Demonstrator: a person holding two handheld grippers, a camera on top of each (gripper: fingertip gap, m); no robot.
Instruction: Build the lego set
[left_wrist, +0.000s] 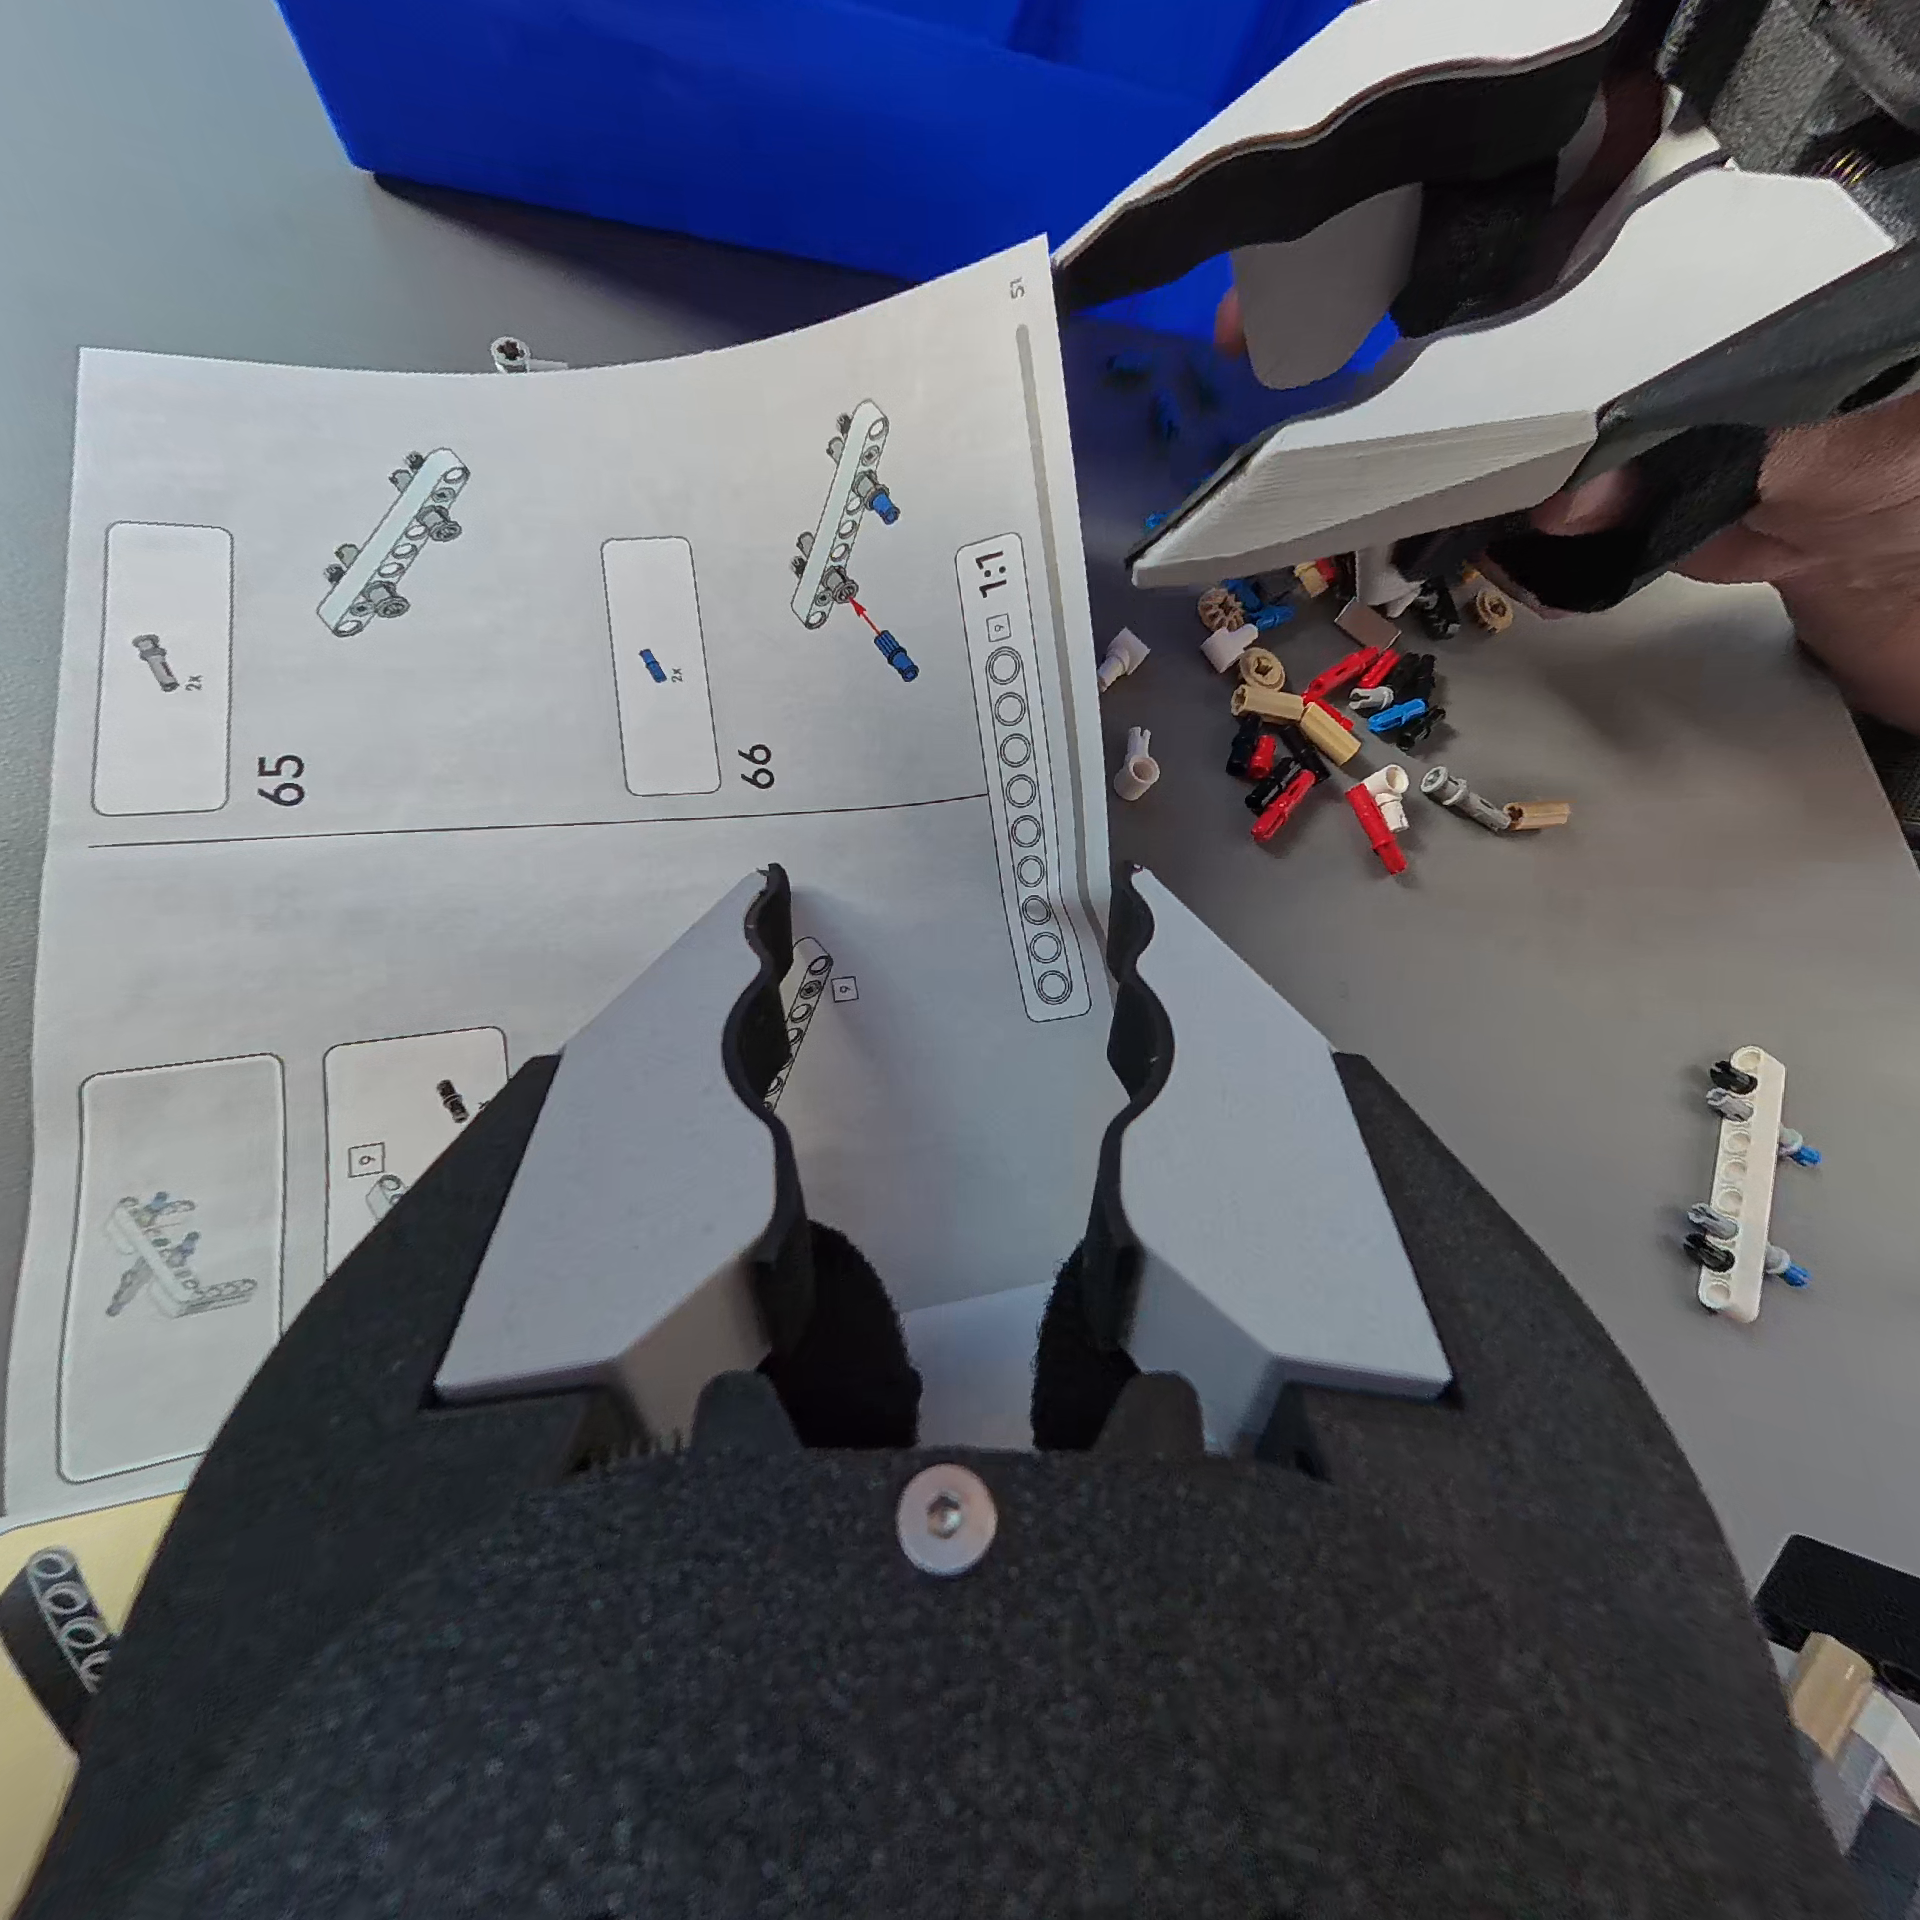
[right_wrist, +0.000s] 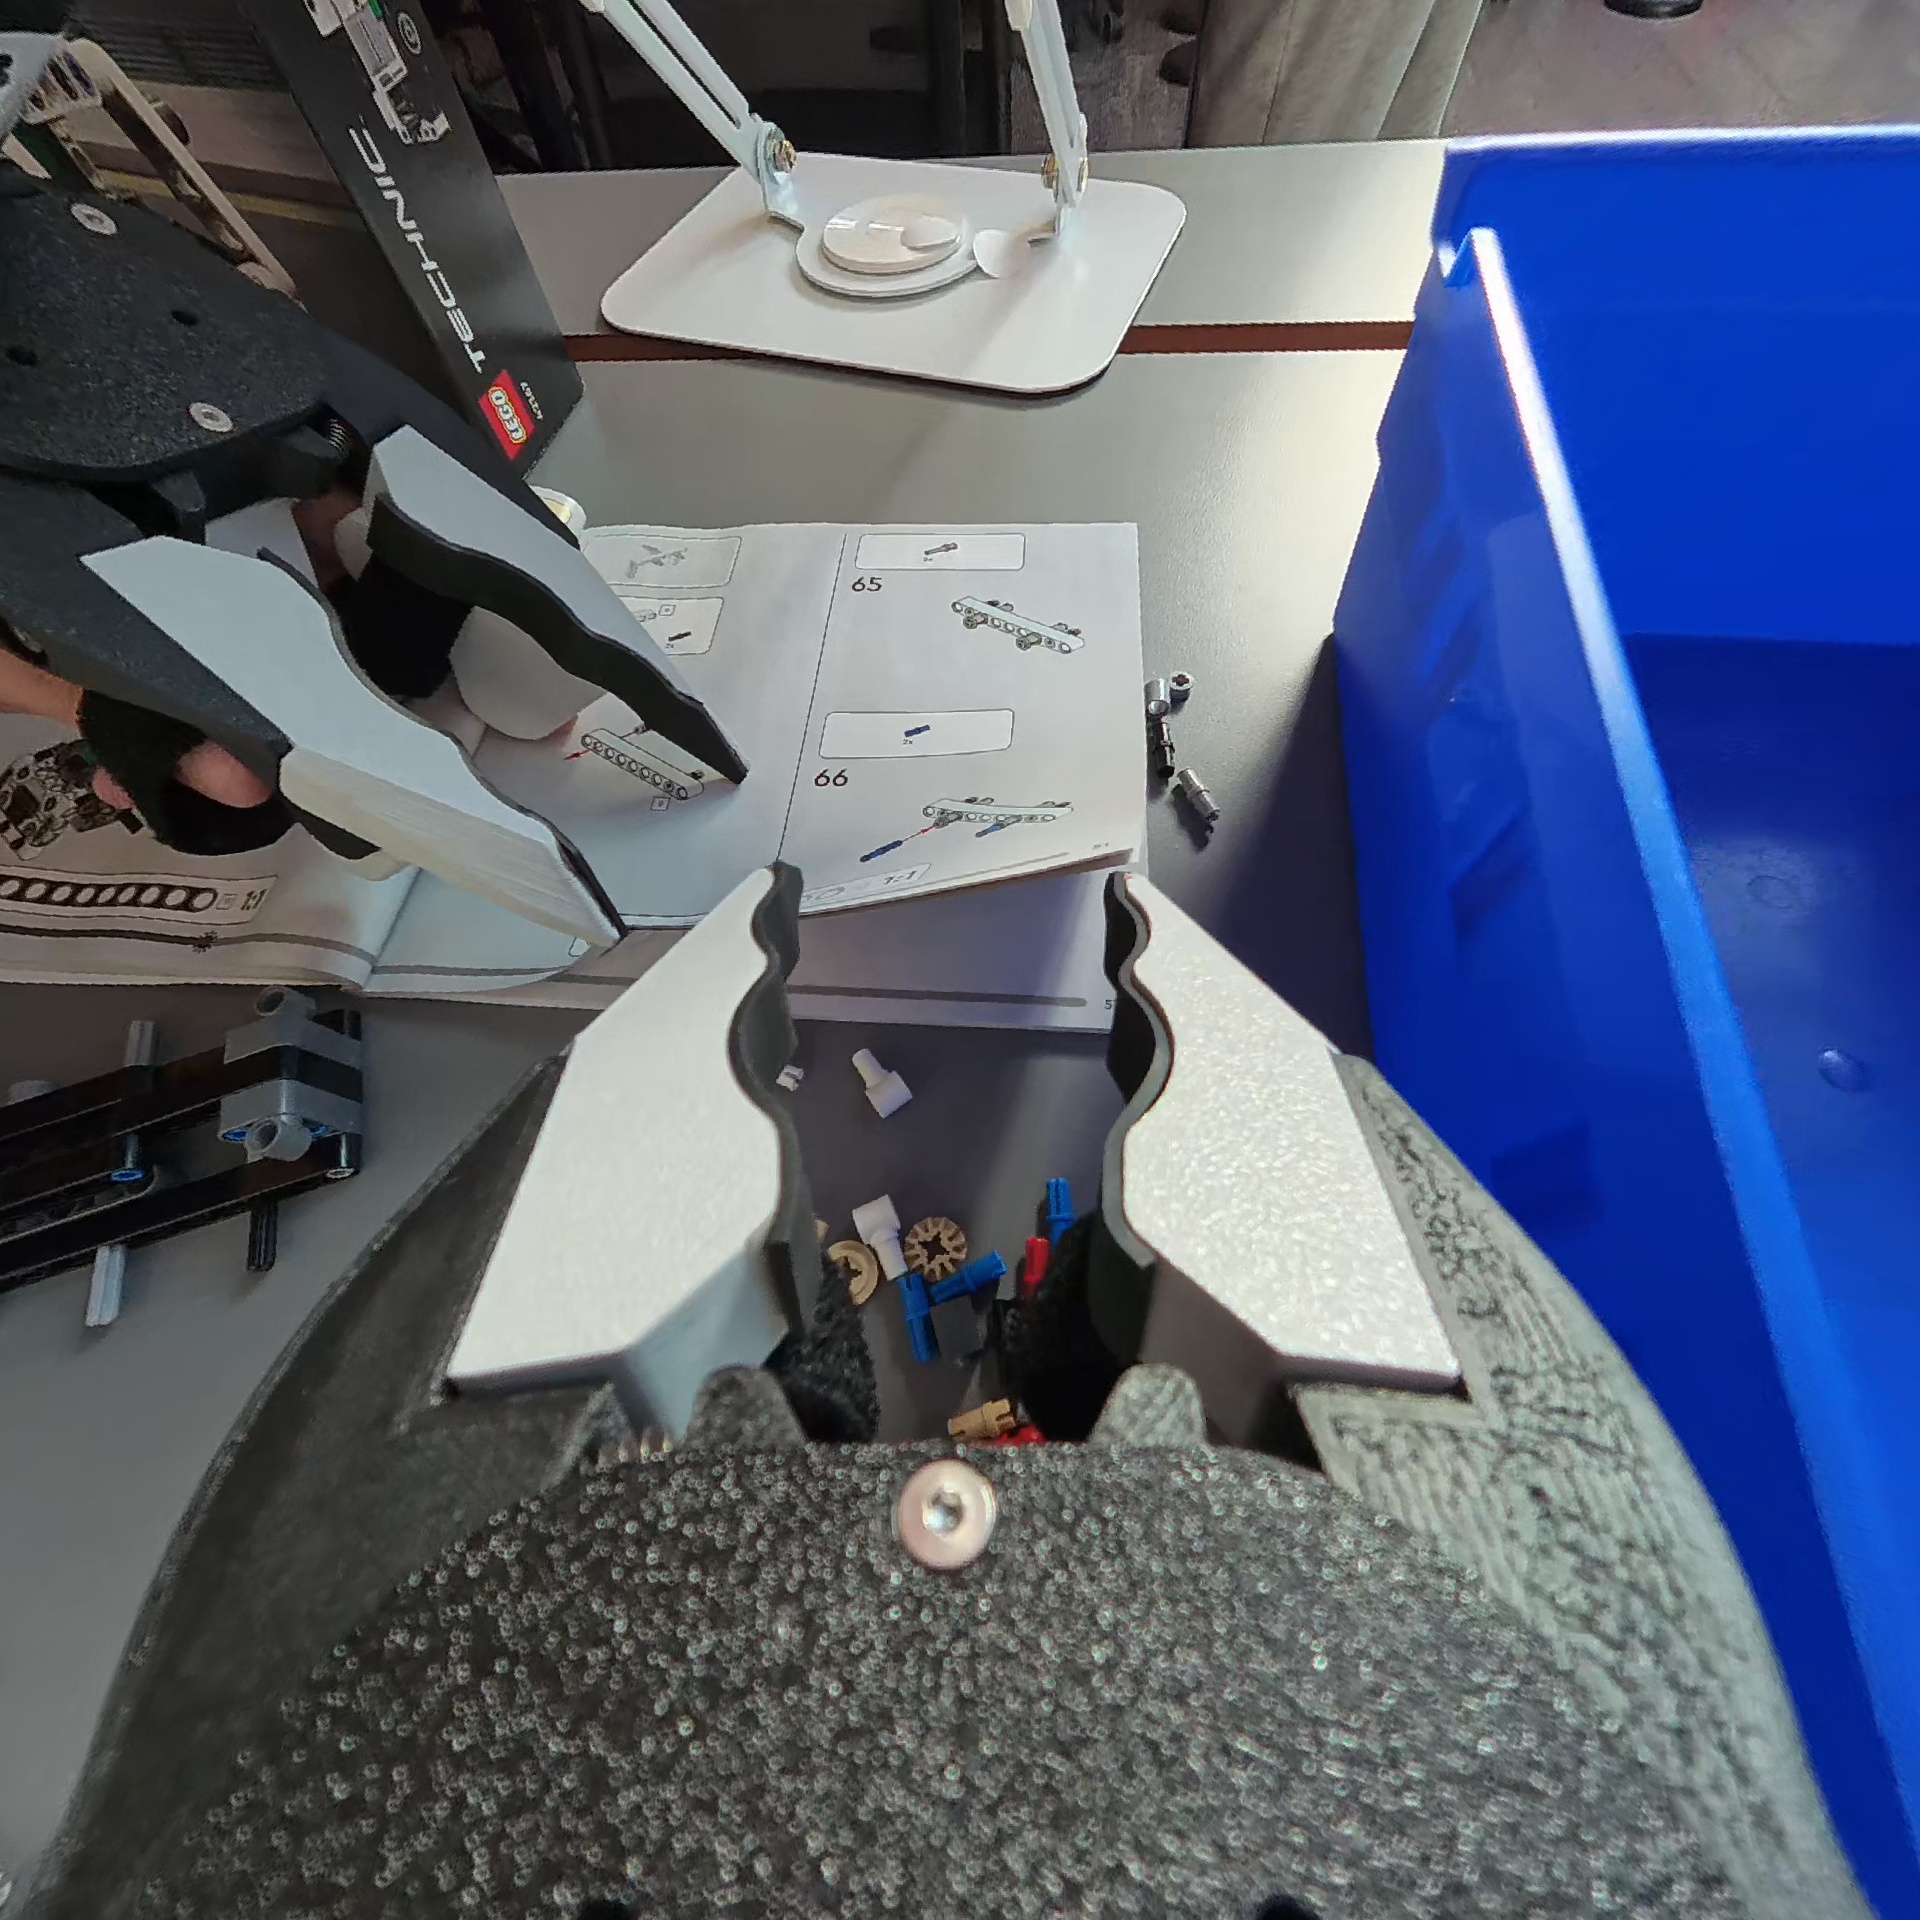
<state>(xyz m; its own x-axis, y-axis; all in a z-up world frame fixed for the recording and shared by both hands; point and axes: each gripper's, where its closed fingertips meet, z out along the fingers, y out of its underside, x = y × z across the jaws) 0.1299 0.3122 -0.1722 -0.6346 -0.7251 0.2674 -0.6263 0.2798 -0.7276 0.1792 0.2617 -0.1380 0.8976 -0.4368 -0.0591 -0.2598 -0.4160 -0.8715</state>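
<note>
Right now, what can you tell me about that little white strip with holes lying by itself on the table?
The white beam is a long, flat plastic Lego piece with a row of round holes along its length. Black and grey pins stick out of one long side and two blue-tipped pins out of the other. It lies flat on the grey table, apart from the pile of loose pieces and the instruction booklet. Nothing grips it; both sets of jaws are elsewhere.

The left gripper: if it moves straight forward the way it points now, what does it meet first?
Most likely the open instruction booklet. The left gripper, open and empty, points down over its page near the right edge; nothing stands between. Depth is unclear, so the distance cannot be judged.
</note>
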